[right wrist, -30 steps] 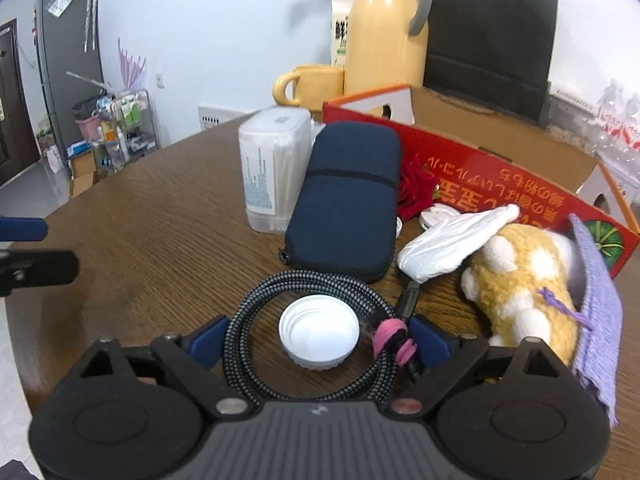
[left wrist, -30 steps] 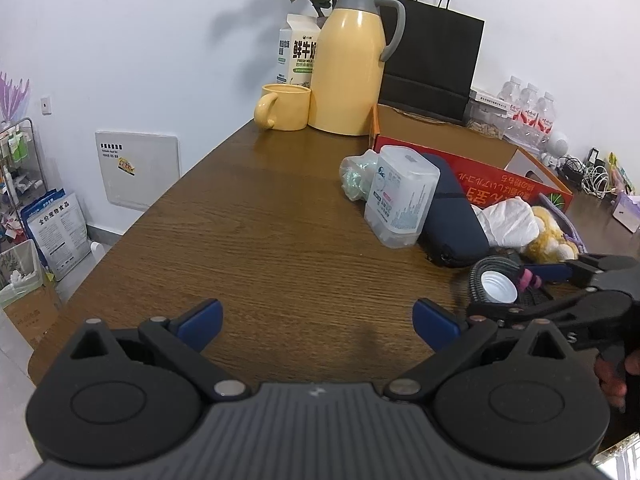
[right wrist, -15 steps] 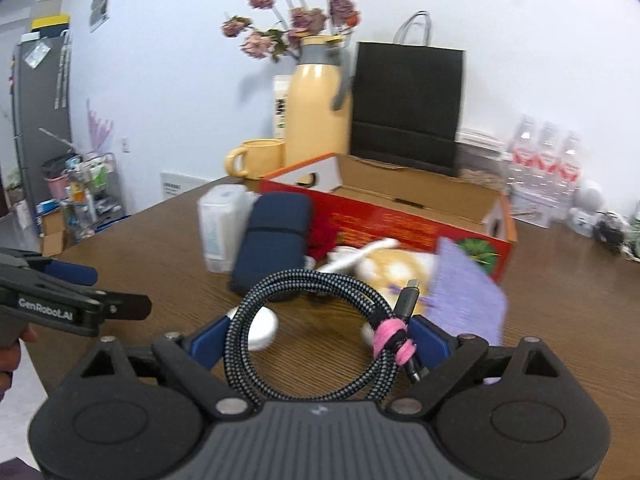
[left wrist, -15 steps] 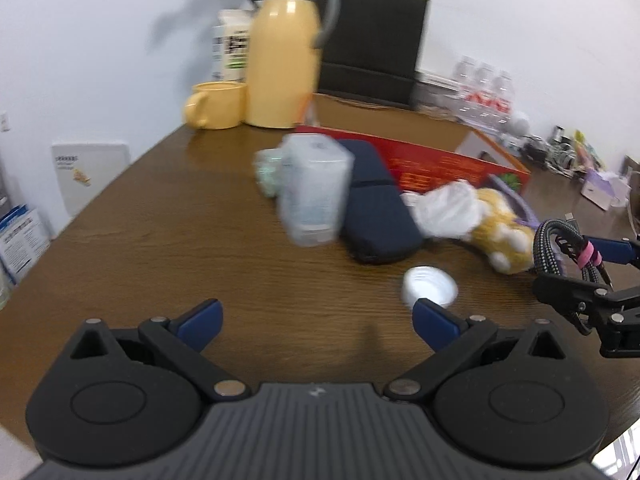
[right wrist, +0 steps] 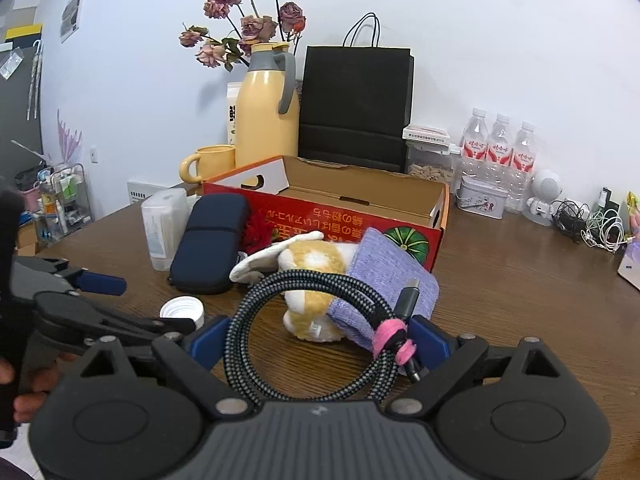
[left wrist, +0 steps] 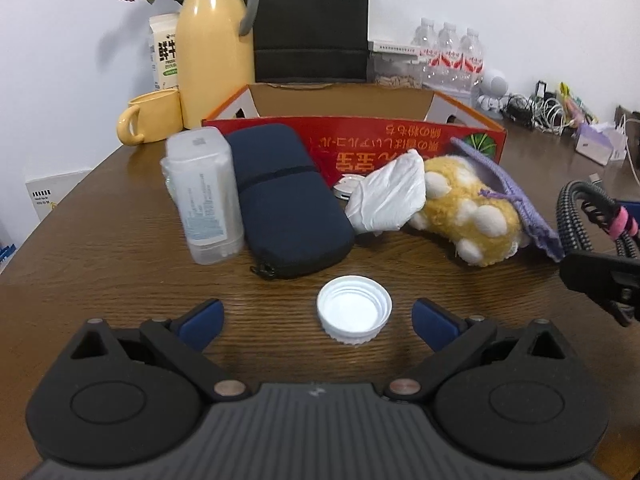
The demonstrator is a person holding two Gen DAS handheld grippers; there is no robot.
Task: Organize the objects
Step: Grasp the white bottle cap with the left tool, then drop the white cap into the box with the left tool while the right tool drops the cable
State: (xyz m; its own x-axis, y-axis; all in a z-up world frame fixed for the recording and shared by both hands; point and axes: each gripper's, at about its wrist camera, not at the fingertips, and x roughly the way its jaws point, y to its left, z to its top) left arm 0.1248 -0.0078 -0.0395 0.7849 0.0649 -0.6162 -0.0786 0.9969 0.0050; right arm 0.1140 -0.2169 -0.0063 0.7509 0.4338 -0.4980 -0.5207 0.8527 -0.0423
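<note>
Right hand-held gripper (right wrist: 316,336) grips coiled cable (right wrist: 312,328), next into cardboard box (right wrist: 360,200) at 12 o'clock; left hand-held gripper (left wrist: 318,318) wide around bottle cap (left wrist: 354,314).

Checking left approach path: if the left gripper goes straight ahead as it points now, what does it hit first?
Most likely the white bottle cap: it lies mouth-up on the table between the open fingers of the left gripper. Past it comes the navy zip case. Gripper height above the table is unclear.

box (right wrist: 360,196): open top, reachable | front blocked: case (left wrist: 284,200), plush toy (left wrist: 468,212) | near table (left wrist: 100,248): bare
</note>
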